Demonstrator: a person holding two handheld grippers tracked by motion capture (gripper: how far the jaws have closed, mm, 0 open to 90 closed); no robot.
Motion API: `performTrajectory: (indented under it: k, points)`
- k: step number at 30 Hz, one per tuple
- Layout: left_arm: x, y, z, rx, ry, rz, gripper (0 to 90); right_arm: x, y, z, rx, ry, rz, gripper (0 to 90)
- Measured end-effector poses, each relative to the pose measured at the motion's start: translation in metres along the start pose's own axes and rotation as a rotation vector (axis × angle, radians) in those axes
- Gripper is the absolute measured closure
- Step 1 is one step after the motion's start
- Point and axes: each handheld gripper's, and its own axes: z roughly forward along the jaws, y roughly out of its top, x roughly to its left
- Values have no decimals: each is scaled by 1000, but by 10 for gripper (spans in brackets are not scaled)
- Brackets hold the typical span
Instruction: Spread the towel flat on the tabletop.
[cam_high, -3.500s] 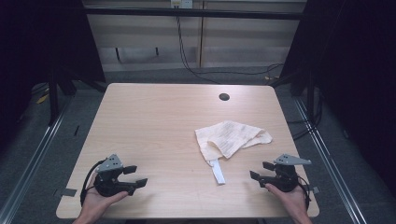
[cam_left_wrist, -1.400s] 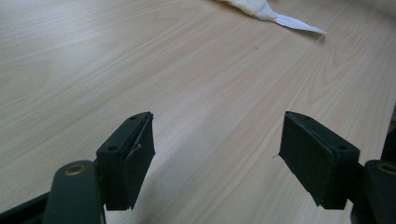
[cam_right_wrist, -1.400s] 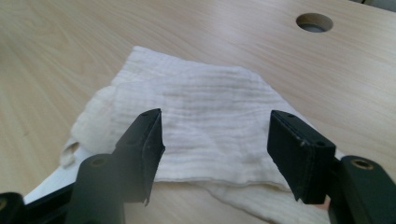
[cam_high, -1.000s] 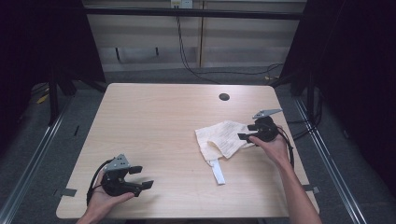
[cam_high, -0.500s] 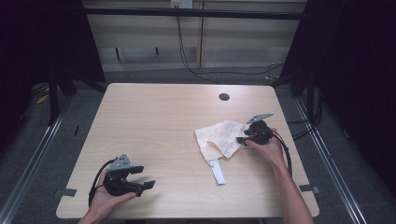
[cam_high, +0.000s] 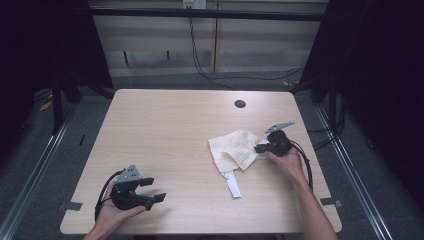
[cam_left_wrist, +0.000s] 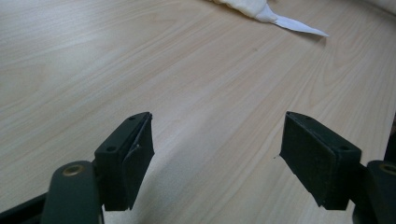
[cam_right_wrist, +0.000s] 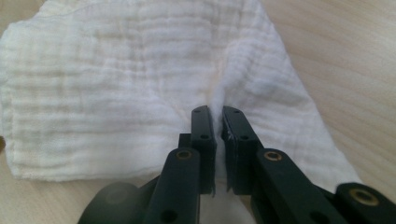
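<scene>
Cotton muslin cloth (cam_high: 236, 150), light and floppy; right tongs (cam_right_wrist: 218, 122) just closed, pinching its 3 o'clock edge, left tongs (cam_left_wrist: 217, 158) spread.

Both grippers (cam_high: 134, 189) (cam_high: 274, 143) black, grey triangular top plates, black cables; fingers (cam_right_wrist: 203, 135) flat, brass-coloured pivot screws. Forearms unsleeved.

A light wooden table (cam_high: 165, 135) with rounded corners fills the middle, a dark cable hole (cam_high: 240, 104) at about 1 o'clock. At 12 o'clock a pale panelled wall (cam_high: 260, 50) with black cables (cam_high: 200, 55) hanging; dark curtains (cam_high: 380, 75) at 3 and 9 o'clock; grey floor (cam_high: 30, 165)
</scene>
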Motion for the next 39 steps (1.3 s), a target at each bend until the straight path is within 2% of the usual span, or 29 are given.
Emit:
performTrajectory:
  k: [4,7,10,14,19,21,22,29,33,35,36,39]
  points:
    - [-1,0,-1,-7,-11,2,285,7,-2,0,-5,11,-6,841]
    - [0,0,-1,-15,-1,-11,283,13,-5,-1,-13,22,4,841]
    - [0,0,-1,-8,1,-11,294,18,-5,-3,12,32,7,846]
    - [1,0,-2,-7,0,-12,315,24,-9,-4,4,89,34,852]
    - [1,1,-3,-11,8,-8,336,33,-10,-5,11,85,8,855]
    - [0,2,-2,-12,2,-4,419,40,-12,-6,15,88,1,855]
    - [0,3,-2,-11,5,-1,419,40,-12,-6,15,88,1,855]
    - [-2,3,0,-2,-8,9,458,58,-13,-6,32,131,-13,855]
    - [-2,3,-1,-6,-23,14,454,72,-12,-4,36,142,-38,855]
    - [-1,4,-2,-16,-25,-1,420,78,-12,-2,31,162,-49,855]
    - [0,4,-3,-24,-26,-8,400,81,-12,-1,34,158,-59,855]
    - [3,4,-4,-29,-32,-15,391,90,-10,1,37,174,-71,855]
